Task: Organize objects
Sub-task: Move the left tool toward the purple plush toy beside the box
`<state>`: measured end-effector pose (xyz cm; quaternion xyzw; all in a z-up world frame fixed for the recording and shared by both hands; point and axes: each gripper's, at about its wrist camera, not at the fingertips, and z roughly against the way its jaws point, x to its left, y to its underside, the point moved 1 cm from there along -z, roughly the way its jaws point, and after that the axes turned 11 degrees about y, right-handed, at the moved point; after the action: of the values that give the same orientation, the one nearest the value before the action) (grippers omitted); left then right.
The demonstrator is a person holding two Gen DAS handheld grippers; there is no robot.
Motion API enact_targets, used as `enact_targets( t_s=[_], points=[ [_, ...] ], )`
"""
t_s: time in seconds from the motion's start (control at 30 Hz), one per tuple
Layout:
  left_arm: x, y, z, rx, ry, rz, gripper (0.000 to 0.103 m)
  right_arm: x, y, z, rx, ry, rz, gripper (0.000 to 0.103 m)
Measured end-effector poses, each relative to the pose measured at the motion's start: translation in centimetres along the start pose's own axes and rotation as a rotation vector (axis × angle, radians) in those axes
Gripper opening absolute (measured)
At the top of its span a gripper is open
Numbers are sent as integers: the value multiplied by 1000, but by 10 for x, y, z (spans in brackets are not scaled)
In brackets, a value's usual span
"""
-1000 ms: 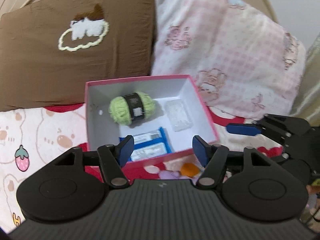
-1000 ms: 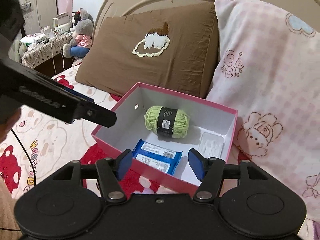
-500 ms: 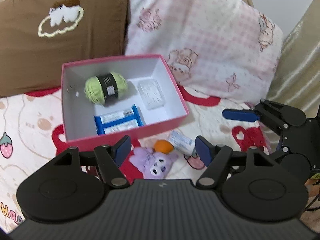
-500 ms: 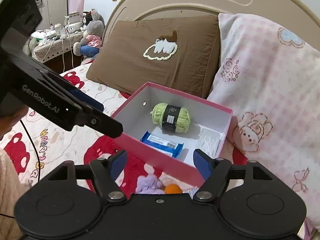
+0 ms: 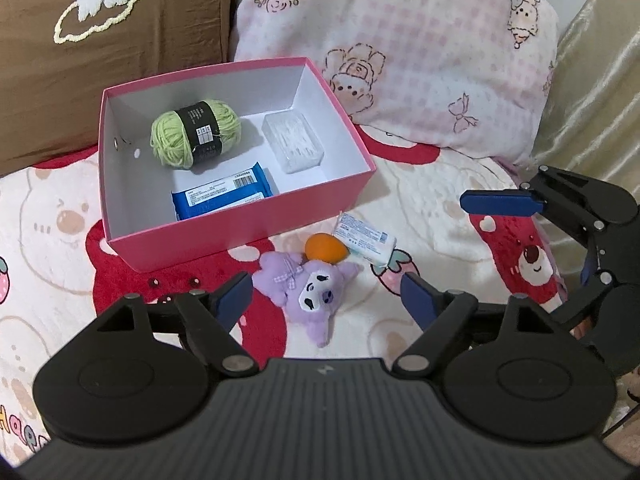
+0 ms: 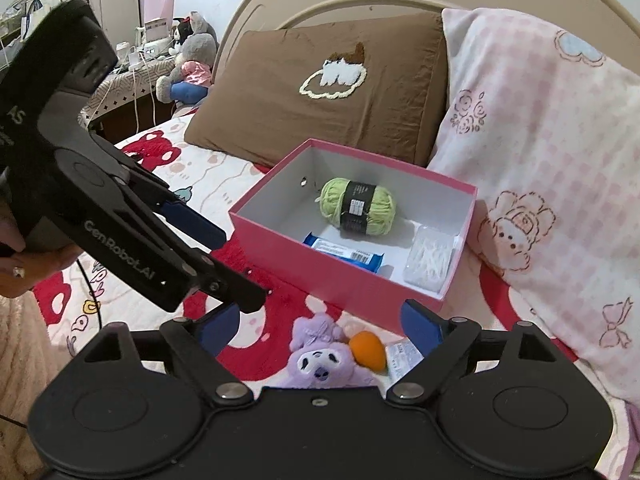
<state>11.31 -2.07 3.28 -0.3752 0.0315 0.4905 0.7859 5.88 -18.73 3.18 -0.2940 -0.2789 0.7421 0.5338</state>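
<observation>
A pink box (image 5: 248,236) (image 6: 288,256) sits on the bed. It holds a green yarn ball (image 5: 196,132) (image 6: 358,208), a blue packet (image 5: 222,196) (image 6: 344,254) and a clear plastic case (image 5: 292,142) (image 6: 430,260). In front of it lie a purple plush toy (image 5: 308,292) (image 6: 320,360), an orange egg-shaped sponge (image 5: 325,247) (image 6: 367,350) and a small white packet (image 5: 364,238) (image 6: 402,356). My left gripper (image 5: 326,300) is open and empty, just short of the plush. My right gripper (image 6: 320,326) is open and empty above the plush and the sponge.
A brown pillow (image 5: 100,32) (image 6: 328,84) and a pink checked pillow (image 5: 400,48) (image 6: 552,160) lean on the headboard behind the box. The bedspread (image 5: 440,200) has a red bear print. A shelf with soft toys (image 6: 188,60) stands at far left.
Both grippers have pulled back from the box and stayed open. The plush, the sponge and the white packet have come into view in front of the box.
</observation>
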Motion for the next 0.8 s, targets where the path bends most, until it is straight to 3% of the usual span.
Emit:
enact_targets(
  t_s=[0.13, 0.3, 0.53, 0.8],
  points=[
    [4, 9, -2, -48, -24, -27, 93, 6, 7, 1, -20, -7, -15, 90],
    [16, 23, -10, -38, -26, -27, 94, 20, 18, 6, -106, -9, 39, 90],
    [32, 38, -28, -29, -37, -69, 97, 30, 30, -11, -65, 22, 46, 90],
    [57, 48, -48, -17, -33, -27, 98, 24, 52, -47, 23, -45, -153, 90]
  ],
)
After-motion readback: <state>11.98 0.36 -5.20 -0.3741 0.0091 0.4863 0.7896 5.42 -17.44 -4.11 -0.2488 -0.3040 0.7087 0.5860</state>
